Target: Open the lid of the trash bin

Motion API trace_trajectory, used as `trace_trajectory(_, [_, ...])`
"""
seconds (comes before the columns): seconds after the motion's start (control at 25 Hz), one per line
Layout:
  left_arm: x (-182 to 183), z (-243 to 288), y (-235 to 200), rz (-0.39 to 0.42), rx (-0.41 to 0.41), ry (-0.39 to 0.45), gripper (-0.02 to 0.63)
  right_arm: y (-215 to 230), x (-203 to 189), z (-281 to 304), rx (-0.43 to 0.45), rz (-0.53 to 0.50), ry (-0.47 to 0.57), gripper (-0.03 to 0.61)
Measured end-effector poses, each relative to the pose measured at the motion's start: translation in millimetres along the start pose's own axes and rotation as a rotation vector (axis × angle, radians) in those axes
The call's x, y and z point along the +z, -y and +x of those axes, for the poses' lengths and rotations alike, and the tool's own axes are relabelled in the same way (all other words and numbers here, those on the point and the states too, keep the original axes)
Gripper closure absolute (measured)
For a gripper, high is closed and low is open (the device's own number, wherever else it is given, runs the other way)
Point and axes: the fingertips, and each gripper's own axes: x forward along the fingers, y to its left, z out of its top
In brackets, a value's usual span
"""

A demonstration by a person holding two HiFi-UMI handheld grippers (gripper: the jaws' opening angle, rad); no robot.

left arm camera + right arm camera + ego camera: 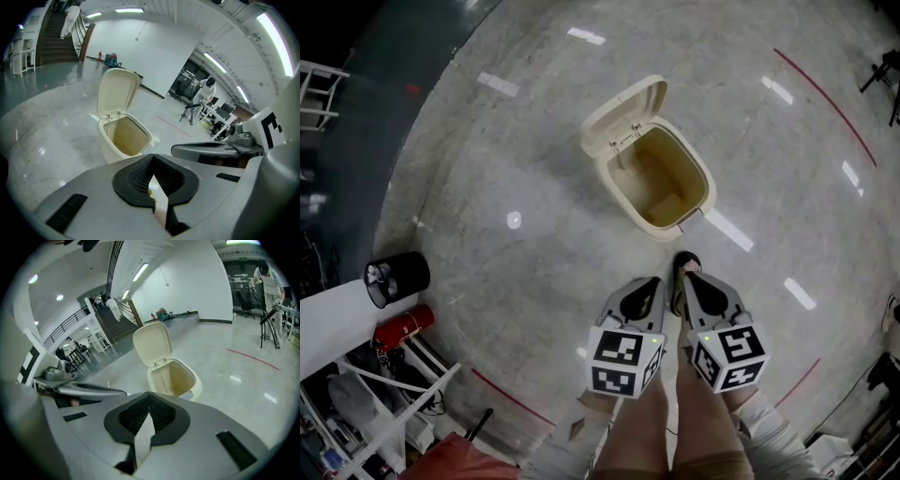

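Note:
A cream trash bin [607,161] stands on the grey floor with its lid [623,112] swung up and back; the inside looks bare. The lid [117,91] stands upright behind the bin [110,145] in the left gripper view, and the lid [152,345] and bin [194,391] show the same way in the right gripper view. My left gripper [652,281] and right gripper [686,277] hang side by side above my legs, well short of the bin, touching nothing. Both are shut with nothing in them, as the left gripper [151,158] and right gripper [150,395] show.
A black cylinder [398,277], a red cylinder [403,328] and a white frame rack [389,398] crowd the near left. A red line [825,94] curves across the floor beyond the bin. My shoe [685,262] points at the bin. A tripod [192,110] and desks stand far right.

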Motion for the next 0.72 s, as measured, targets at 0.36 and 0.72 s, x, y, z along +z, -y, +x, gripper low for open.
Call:
trace_trajectory(0.36, [-3.7,-30.2,12.6,-0.01,-0.008,0.016,0.611,-21.9,0.9,-33.4,0.016,-0.02,0.013,0.574])
trace_trajectory(0.72, [-5.3,-42.8,14.4,-0.008,-0.027,0.01,0.611,-30.0,-4.0,-42.1,-0.008,-0.025,0.021,0.574])
